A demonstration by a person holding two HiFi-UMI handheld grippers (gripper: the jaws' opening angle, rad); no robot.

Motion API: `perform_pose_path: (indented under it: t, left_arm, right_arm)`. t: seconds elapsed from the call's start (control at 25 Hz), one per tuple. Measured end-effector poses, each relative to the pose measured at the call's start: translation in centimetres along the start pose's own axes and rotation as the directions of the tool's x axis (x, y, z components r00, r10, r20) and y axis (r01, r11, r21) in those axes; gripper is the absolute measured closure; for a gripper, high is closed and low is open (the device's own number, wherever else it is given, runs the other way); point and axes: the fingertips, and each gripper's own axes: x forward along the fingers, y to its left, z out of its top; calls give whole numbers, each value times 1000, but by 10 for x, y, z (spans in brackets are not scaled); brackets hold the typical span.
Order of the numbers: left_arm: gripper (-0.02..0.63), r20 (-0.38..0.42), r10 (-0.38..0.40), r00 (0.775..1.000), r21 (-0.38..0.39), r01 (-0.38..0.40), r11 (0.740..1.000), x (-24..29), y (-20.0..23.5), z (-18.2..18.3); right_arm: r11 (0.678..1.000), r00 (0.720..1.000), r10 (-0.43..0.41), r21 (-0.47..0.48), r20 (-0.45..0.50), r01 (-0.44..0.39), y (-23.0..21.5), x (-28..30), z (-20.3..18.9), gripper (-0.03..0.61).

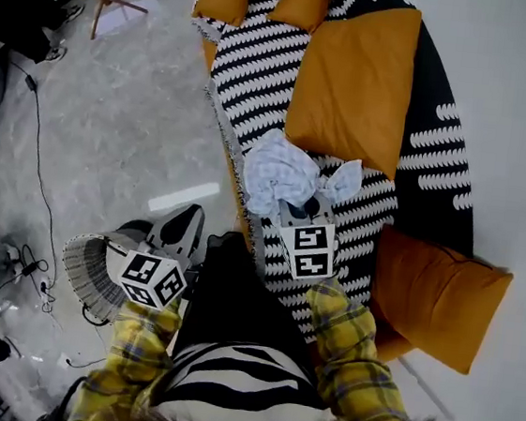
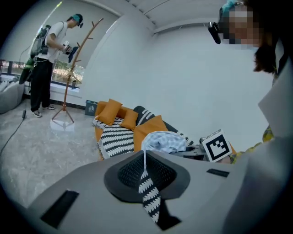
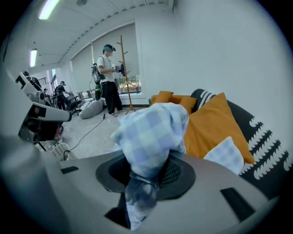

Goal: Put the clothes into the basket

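Your right gripper (image 1: 302, 211) has its jaws clamped on the garment (image 1: 277, 171), a pale blue checked piece, and the coming move turns on where that sits. The basket (image 1: 84, 274) stands on the floor on your left side, well apart from the garment, with your left gripper (image 1: 187, 217) and your own body between the two. Seen from the basket, the garment is beyond the near edge of the striped sofa (image 1: 260, 72). It is bunched at the jaws, with its long axis running crosswise: one lobe points toward the basket, the other away from it. Whether the far lobe touches the sofa I cannot tell. In the right gripper view the cloth fills the gap between the jaws and a tail hangs down through them, so I judge the hold firm, a grip on a bunch rather than on an edge. Your left gripper is the one nearer the basket, just beside its rim. Its jaws meet at the tips and hold nothing, and only a sliver of striped fabric shows through the slit between them. As I read it, the carry falls to your right hand, crossing toward the basket, and the left gripper should move clear of the rim.
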Motion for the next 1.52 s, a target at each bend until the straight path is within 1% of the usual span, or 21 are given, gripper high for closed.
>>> perform_pose_path:
  t: [0.08, 0.16, 0.24, 0.36, 0.6, 0.76, 0.84, 0.92, 1.08, 1.2, 1.36, 1.52]
  left_arm:
    - [594, 35, 35, 999, 2, -35, 999, -26, 3, 2]
    - [594, 64, 68, 996, -8, -68, 998, -54, 7, 2]
    - [594, 87, 99, 991, -25, -97, 995, -79, 13, 3]
    - [594, 128, 150, 980, -60, -143, 988, -108, 23, 4]
    - [594, 221, 251, 942, -122, -228, 966, -168, 53, 9]
    - [594, 263, 332, 906, -170, -295, 940, -226, 86, 4]
    - [594, 279, 383, 881, -207, -334, 919, -261, 105, -2]
    - [594, 288, 435, 853, -243, -374, 895, -296, 122, -11]
    - [594, 294, 528, 797, -308, -443, 842, -359, 155, -34]
    - [594, 287, 589, 755, -356, -487, 798, -402, 173, -56]
    - [594, 270, 665, 696, -427, -533, 731, -453, 190, -85]
    - [594, 245, 719, 650, -488, -558, 671, -489, 203, -115]
  right_arm:
    - [999, 999, 20, -26, 33, -19, 15, -12, 12, 442]
    - [998, 998, 45, -42, 44, -43, 34, -26, 20, 442]
    - [996, 996, 67, -60, 56, -63, 53, -38, 28, 442]
    - [989, 993, 99, -113, 71, -90, 76, -45, 40, 442]
    - [958, 974, 214, -208, 70, -195, 150, -43, 66, 442]
    - [921, 954, 295, -285, 62, -266, 221, -42, 81, 442]
    - [894, 936, 348, -319, 46, -316, 264, -42, 85, 442]
    - [861, 913, 407, -346, 28, -373, 308, -43, 86, 442]
    - [785, 861, 508, -405, -11, -469, 394, -45, 82, 442]
    - [717, 817, 574, -447, -57, -535, 454, -49, 71, 442]
    - [616, 752, 647, -493, -130, -615, 524, -53, 57, 442]
    - [534, 696, 691, -511, -196, -674, 580, -55, 41, 440]
